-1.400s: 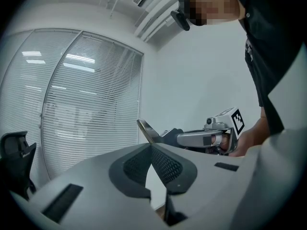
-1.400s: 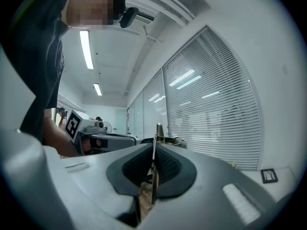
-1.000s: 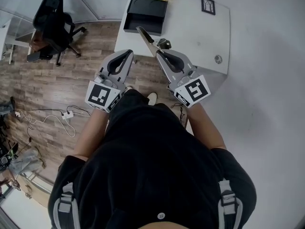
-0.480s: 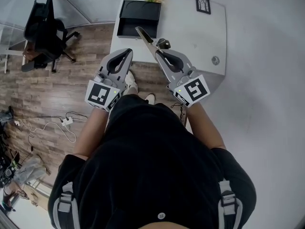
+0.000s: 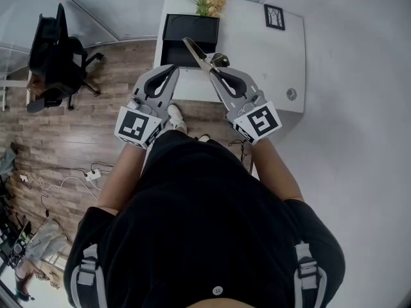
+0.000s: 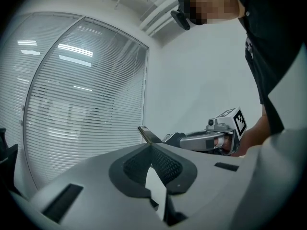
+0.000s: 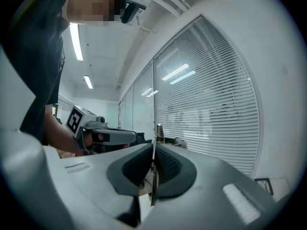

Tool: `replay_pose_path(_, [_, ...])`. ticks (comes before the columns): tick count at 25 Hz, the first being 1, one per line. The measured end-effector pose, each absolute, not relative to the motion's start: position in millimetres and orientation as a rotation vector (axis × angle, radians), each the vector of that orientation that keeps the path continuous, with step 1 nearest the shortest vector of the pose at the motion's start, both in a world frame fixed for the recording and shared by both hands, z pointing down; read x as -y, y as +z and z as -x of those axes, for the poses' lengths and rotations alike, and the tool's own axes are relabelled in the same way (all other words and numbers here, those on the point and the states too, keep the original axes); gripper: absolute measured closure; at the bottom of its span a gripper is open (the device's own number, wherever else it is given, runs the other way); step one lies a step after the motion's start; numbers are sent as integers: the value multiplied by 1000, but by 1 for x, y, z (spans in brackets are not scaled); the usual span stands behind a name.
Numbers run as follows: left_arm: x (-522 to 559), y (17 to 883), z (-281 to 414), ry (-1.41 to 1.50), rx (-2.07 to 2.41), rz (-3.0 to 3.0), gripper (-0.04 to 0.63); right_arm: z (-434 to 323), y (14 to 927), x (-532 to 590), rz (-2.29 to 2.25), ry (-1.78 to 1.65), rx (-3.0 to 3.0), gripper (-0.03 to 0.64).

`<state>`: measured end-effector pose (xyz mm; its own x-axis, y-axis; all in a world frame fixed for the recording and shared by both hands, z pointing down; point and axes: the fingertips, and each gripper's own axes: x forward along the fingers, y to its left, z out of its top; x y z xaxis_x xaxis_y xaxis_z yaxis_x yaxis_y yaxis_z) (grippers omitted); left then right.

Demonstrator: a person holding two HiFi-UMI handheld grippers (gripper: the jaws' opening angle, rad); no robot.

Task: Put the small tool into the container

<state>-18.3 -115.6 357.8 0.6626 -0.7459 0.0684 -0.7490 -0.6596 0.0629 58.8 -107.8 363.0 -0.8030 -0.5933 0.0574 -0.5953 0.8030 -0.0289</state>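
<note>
small tool (image 5: pixel 196 51) near container (image 5: pixel 191 22), flowers (image 5: pixel 210 2) beside

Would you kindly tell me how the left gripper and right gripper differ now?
The right gripper has its jaws clamped on the small tool, a thin strip; the left gripper has its jaws together on nothing. The left gripper's marker cube pattern differs from the right gripper's. Both point toward the white table.
</note>
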Motion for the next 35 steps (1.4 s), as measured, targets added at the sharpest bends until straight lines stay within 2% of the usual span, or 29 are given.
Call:
replay_pose_path(12, [200, 377, 71, 18, 1148, -2802, 588, -3, 392, 195, -1040, 92, 2830, 597])
replay_pose_path(16, [203, 392, 74, 95, 1073, -2798, 588, 0, 402, 202, -1066, 103, 2780, 597])
replay_pose_path(35, [253, 421, 52, 99, 1028, -2753, 588, -17, 499, 257, -945, 224, 2626, 597])
